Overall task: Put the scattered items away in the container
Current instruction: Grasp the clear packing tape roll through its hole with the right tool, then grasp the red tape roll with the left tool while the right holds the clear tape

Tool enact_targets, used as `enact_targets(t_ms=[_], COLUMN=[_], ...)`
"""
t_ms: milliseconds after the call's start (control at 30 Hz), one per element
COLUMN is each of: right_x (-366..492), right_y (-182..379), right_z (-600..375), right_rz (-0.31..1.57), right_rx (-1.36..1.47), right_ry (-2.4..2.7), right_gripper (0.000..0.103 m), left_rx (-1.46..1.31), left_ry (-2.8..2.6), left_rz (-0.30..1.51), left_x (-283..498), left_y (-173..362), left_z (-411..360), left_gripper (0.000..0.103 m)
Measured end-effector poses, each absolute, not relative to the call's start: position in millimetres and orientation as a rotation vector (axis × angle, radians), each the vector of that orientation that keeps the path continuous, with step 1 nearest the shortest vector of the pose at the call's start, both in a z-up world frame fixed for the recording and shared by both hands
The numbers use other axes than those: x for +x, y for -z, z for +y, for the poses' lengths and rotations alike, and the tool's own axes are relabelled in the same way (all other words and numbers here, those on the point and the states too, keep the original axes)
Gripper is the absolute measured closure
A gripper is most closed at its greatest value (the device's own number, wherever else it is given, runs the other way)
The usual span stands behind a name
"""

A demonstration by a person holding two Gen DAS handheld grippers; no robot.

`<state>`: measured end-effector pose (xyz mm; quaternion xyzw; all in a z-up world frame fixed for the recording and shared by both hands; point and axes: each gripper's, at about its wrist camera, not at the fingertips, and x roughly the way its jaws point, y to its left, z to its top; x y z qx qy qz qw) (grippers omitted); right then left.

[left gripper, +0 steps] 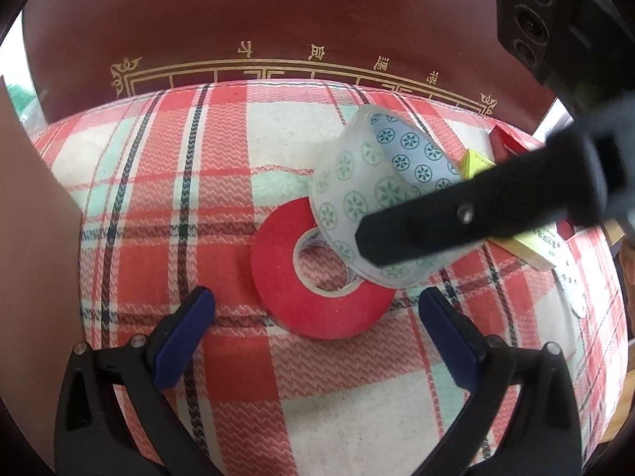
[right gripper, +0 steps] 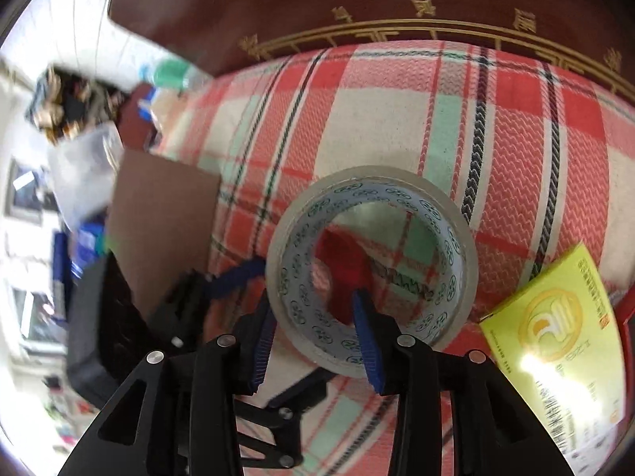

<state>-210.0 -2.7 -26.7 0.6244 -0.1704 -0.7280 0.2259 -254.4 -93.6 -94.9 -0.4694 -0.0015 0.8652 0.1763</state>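
A red tape roll (left gripper: 285, 277) lies flat on the plaid cloth (left gripper: 198, 182). My left gripper (left gripper: 317, 313) is open, its blue pads on either side of the red roll's near edge, just above it. My right gripper (right gripper: 317, 325) is shut on the wall of a clear tape roll with a green flower-printed core (right gripper: 369, 261), one finger inside the ring and one outside. In the left wrist view that roll (left gripper: 357, 182) hangs tilted above the red roll, with the right gripper's finger (left gripper: 456, 218) across it. The red roll shows through the ring (right gripper: 341, 254).
A brown cardboard box wall (left gripper: 31, 238) stands at the left; it also shows in the right wrist view (right gripper: 158, 218). A yellow-green packet (right gripper: 555, 317) and a red box (left gripper: 512, 139) lie at the right. A dark red table edge with gold lettering (left gripper: 278, 20) runs behind.
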Motion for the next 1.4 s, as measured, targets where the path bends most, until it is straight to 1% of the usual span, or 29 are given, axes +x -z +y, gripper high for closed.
enact_targets(t_ms=[133, 200, 267, 400, 433, 500, 600, 667, 767, 867, 1000, 1033, 1100, 1133, 1300, 1400], right_x=[-209, -205, -203, -200, -198, -196, -195, -195, -193, -191, -190, -190, -189, -189, -185, -181], right_y=[24, 22, 21, 13, 9, 0, -11, -17, -18, -19, -18, -18, -17, -18, -22, -30], right_z=[-6, -12, -12, 4, 6, 10, 20, 32, 43, 48, 50, 51, 51, 52, 54, 56], right_rz=[-0.404, -0.321, -0.286, -0.356, -0.356, -0.329, -0.342, -0.383, -0.450, -0.470, -0.502, -0.508, -0.517, -0.518, -0.527, -0.531], right_rx=[1.715, 1.712, 1.693, 1.638, 1.628, 1.610, 1.589, 1.575, 1.564, 1.557, 1.553, 1.551, 1.546, 1.545, 1.525, 1.496], right_ry=[2.033, 2.068, 2.100, 2.167, 2.185, 2.225, 2.271, 2.293, 2.297, 2.302, 2.293, 2.295, 2.299, 2.301, 2.317, 2.333], right_gripper=[0.063, 0.063, 0.063, 0.063, 0.063, 0.063, 0.063, 0.063, 0.063, 0.063, 0.063, 0.063, 0.063, 0.063, 0.063, 0.063], left_rx=[-1.323, -1.319, -1.318, -1.320, -1.324, -1.329, -1.338, -1.342, -1.338, -1.340, -1.336, -1.338, -1.351, -1.351, -1.392, -1.392], left_ry=[-2.464, -2.464, -2.471, -2.489, -2.498, -2.507, -2.509, -2.510, -2.527, -2.548, -2.556, -2.552, -2.566, -2.553, -2.538, -2.544], left_rz=[0.013, 0.030, 0.048, 0.102, 0.125, 0.146, 0.156, 0.177, 0.189, 0.170, 0.198, 0.186, 0.167, 0.138, 0.126, 0.074], left_x=[-255, -257, -253, -265, -263, -265, -270, -273, -280, -284, -285, -286, -287, -287, -287, -281], left_y=[95, 96, 95, 100, 99, 99, 98, 99, 101, 102, 103, 103, 98, 95, 90, 85], left_z=[-88, -87, -84, -76, -80, -82, -80, -77, -73, -73, -70, -71, -76, -78, -80, -85], left_gripper=[0.000, 0.000, 0.001, 0.002, 0.005, 0.005, 0.005, 0.003, 0.001, 0.001, 0.001, 0.002, 0.017, 0.030, 0.030, 0.030])
